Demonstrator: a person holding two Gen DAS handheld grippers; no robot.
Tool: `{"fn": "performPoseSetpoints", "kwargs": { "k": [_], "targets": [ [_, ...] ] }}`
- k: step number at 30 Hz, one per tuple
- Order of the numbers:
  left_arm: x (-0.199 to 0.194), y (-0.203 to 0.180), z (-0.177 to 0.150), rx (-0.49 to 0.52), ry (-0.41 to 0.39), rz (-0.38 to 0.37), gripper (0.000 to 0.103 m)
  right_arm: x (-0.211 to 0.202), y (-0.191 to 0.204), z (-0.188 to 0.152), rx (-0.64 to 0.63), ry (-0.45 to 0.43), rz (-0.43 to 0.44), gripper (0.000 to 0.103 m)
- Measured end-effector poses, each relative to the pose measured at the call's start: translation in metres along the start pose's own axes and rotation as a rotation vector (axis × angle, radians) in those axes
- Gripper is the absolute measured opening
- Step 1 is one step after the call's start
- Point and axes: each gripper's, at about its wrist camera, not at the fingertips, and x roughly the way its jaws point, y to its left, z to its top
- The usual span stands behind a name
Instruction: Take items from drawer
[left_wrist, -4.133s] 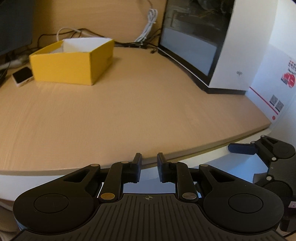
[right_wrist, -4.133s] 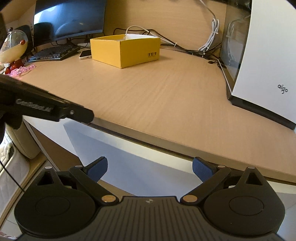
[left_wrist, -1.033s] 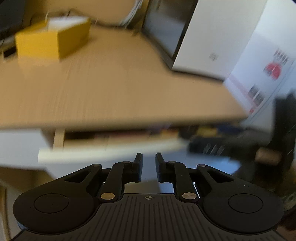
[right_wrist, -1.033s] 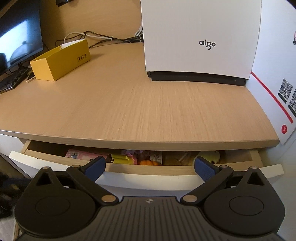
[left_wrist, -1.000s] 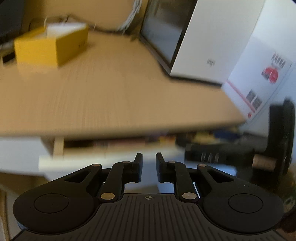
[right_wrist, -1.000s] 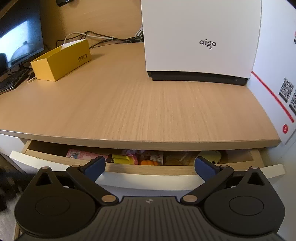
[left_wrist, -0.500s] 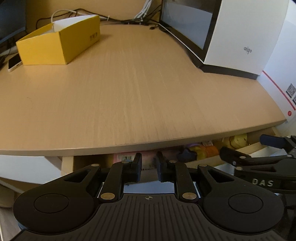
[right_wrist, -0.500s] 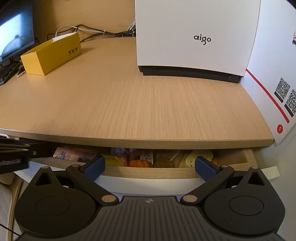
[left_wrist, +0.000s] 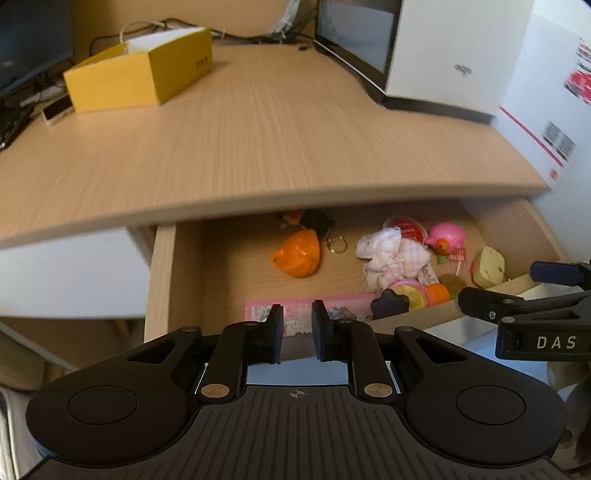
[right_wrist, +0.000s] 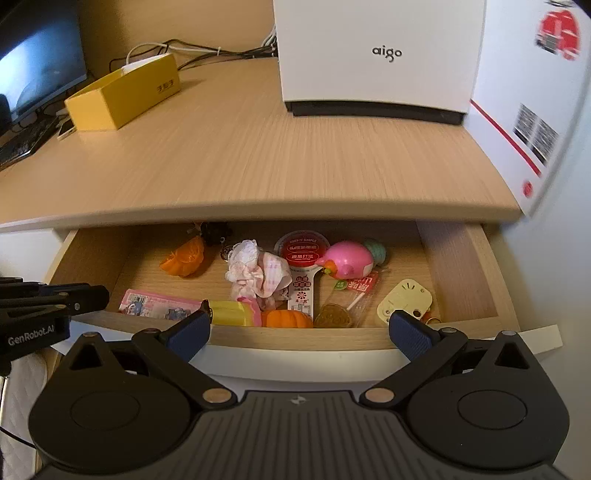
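Observation:
The drawer (right_wrist: 295, 338) under the desk stands pulled out. Inside lie an orange toy (right_wrist: 184, 260), a pink-white cloth bundle (right_wrist: 255, 271), a red-lidded cup (right_wrist: 301, 249), a pink pig toy (right_wrist: 349, 258), a pale yellow gadget (right_wrist: 404, 301), a flat pink packet (right_wrist: 159, 302) and a small pumpkin (right_wrist: 286, 318). My right gripper (right_wrist: 299, 332) hovers open over the drawer's front rim, holding nothing. My left gripper (left_wrist: 297, 332) is shut and empty above the front left of the drawer (left_wrist: 160, 277), just over the pink packet (left_wrist: 306, 308).
On the desk top (right_wrist: 258, 158) stand a yellow box (right_wrist: 122, 98) at the back left and a white computer case (right_wrist: 376, 55) at the back right. A white carton (right_wrist: 517, 92) lines the right side. A monitor (right_wrist: 37, 55), phone and cables sit at the back left.
Both grippers have risen and tilted down, so the drawer's floor and contents now show. The drawer, closed four seconds ago, stands wider out than half a second ago.

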Motion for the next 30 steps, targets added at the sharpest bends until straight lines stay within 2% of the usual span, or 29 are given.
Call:
{"fn": "performPoseSetpoints", "kwargs": {
  "k": [3,6,10,12,14,16,19,21,23,27,29,30],
  "targets": [
    [-0.01,0.003,-0.013,0.016,0.037,-0.04,0.018,-0.017,0.003,-0.023,-0.005,-0.013,-0.003,0.103],
    [-0.017,0.011,-0.029,-0.012,0.056,-0.061,0.018,-0.032,0.004,-0.04,-0.015,-0.006,-0.001,0.103],
    [-0.027,0.018,-0.044,-0.081,0.086,-0.085,0.018,-0.045,0.006,-0.043,0.004,0.089,0.006,0.102],
    [-0.03,0.02,-0.049,-0.103,0.098,-0.111,0.018,-0.051,0.009,-0.045,-0.009,0.109,0.01,0.093],
    [-0.033,0.02,-0.051,-0.08,0.106,-0.147,0.018,-0.054,0.014,-0.047,-0.028,0.121,-0.024,0.089],
    [-0.034,0.021,-0.05,-0.06,0.118,-0.168,0.018,-0.066,0.017,-0.044,-0.05,0.087,-0.009,0.088],
    [-0.033,0.026,-0.039,-0.101,0.113,-0.222,0.018,-0.084,0.016,-0.033,-0.081,0.0,0.005,0.088],
    [-0.033,0.027,-0.025,-0.123,0.086,-0.246,0.018,-0.087,0.01,-0.025,-0.077,-0.009,0.009,0.088],
    [-0.025,0.026,-0.007,-0.138,0.078,-0.239,0.018,-0.087,0.004,-0.021,-0.099,-0.015,0.028,0.088],
    [0.017,0.028,0.023,-0.179,0.205,-0.136,0.018,-0.073,-0.006,-0.01,-0.123,-0.045,0.011,0.088],
    [0.039,0.021,0.032,-0.105,0.302,-0.1,0.018,-0.062,-0.014,-0.004,-0.076,-0.049,0.028,0.088],
    [0.049,0.018,0.033,-0.081,0.351,-0.105,0.018,-0.058,-0.019,0.0,-0.044,-0.049,0.04,0.088]
  ]
}}
